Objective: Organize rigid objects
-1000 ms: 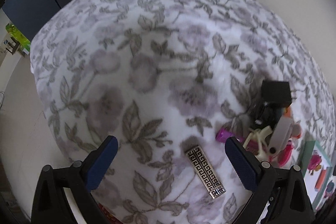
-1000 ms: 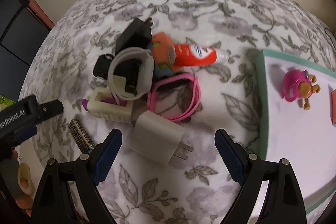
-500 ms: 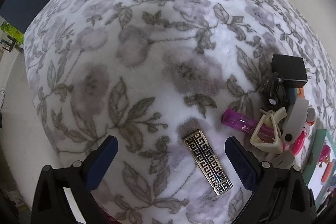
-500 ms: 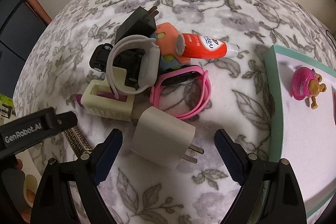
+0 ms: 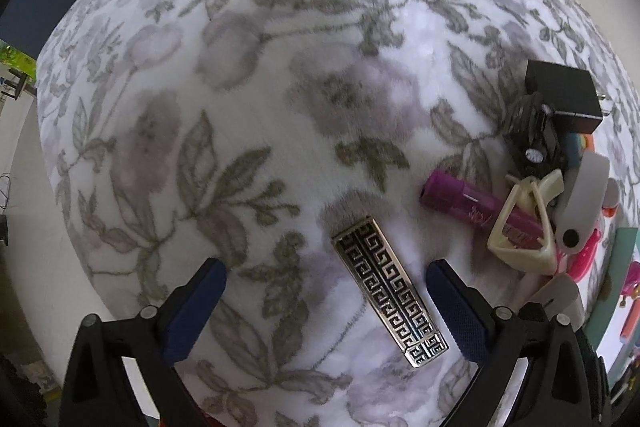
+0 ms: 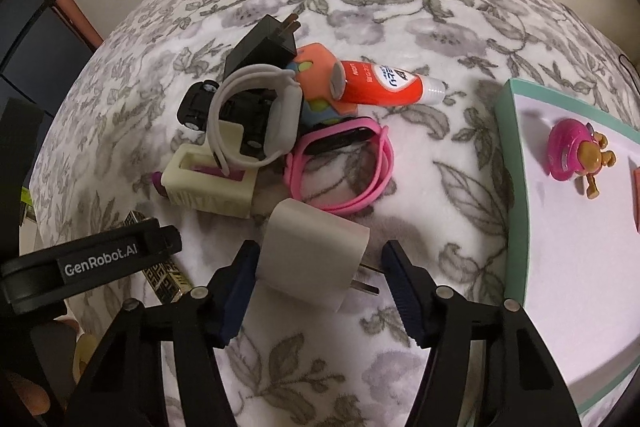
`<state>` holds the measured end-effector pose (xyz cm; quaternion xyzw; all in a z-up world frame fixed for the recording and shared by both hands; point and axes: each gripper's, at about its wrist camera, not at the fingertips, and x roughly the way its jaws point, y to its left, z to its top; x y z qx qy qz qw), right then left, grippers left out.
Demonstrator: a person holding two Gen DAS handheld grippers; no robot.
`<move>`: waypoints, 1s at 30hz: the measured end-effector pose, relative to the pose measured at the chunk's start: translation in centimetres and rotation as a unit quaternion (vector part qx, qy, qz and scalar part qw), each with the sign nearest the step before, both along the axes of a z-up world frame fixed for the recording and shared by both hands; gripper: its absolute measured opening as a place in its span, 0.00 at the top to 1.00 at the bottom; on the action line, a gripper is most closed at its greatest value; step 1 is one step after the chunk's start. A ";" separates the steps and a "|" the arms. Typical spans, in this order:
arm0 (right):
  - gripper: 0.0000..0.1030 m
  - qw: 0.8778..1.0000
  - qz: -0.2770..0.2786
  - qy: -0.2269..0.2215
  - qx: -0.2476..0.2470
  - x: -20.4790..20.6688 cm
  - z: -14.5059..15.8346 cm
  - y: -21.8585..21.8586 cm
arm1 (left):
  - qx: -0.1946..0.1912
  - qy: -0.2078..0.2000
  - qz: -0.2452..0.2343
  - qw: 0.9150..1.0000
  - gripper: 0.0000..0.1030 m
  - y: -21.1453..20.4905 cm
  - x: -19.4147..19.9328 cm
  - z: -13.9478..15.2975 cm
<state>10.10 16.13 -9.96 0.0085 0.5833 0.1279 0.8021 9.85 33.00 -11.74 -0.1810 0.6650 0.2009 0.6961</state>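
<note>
Closing in on two picks at once seems to be the step in hand: the right gripper stands part open astride the white charger, its left pad touching or nearly touching the body, the right pad apart from the prongs, nothing gripped yet. The left gripper gapes wide and empty over the floral cloth, with the patterned metal bar lying at 3 o'clock between its pads, nearer the right one. Next, I judge, the right jaws must squeeze the charger squarely and carry it toward the green-rimmed tray at 3 o'clock. Only the right view shows the tray's pink toy, the orange tube and the pink band; only the left view shows the purple tube at full length
</note>
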 end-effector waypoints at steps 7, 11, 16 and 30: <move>0.37 1.000 -0.007 0.009 0.001 -0.6 0.1 -1.3 | 0.004 -0.013 -0.021 1.000 0.21 -2.0 -0.3 0.3; 0.37 1.000 -0.013 0.015 0.002 -1.2 0.3 -2.2 | 0.005 -0.024 -0.042 0.999 0.40 -3.4 -0.3 0.8; 0.37 0.999 -0.023 0.024 0.004 -2.1 0.5 -3.3 | 0.006 -0.035 -0.064 0.997 0.60 -5.2 -0.3 1.2; 0.37 0.998 -0.053 0.037 0.027 -4.4 2.4 -7.1 | -0.017 -0.046 -0.077 0.996 0.79 -7.4 -2.0 2.2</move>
